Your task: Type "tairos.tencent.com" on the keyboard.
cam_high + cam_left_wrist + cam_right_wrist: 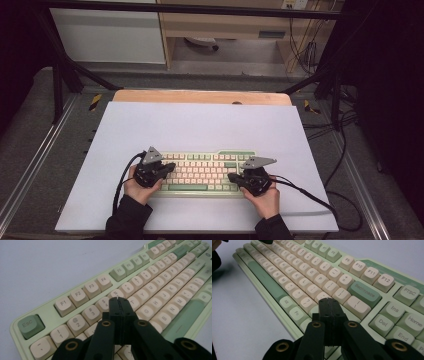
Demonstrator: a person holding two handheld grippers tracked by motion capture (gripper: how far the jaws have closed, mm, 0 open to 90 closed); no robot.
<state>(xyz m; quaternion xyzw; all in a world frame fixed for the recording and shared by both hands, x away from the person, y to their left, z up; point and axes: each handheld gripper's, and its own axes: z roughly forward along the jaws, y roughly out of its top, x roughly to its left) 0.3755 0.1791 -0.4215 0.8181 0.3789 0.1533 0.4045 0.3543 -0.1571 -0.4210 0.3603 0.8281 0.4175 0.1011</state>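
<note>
A pale green keyboard [202, 172] with cream and green keycaps lies on the white mat, near its front edge. My left gripper [169, 167] hovers over the keyboard's left end, jaws shut with nothing between them. In the left gripper view the gripper's tips [118, 299] sit above the number row, near the 4 key [103, 303]. My right gripper [232, 177] is over the right end, also shut and empty. In the right gripper view its tips [327, 300] hang just above the keys below Backspace [364, 293].
The white mat [200, 125] covers a wooden tabletop [200, 96]. Black cables [305, 192] trail from both grippers across the mat. A dark metal frame [60, 75] and loose wires [345, 140] flank the table.
</note>
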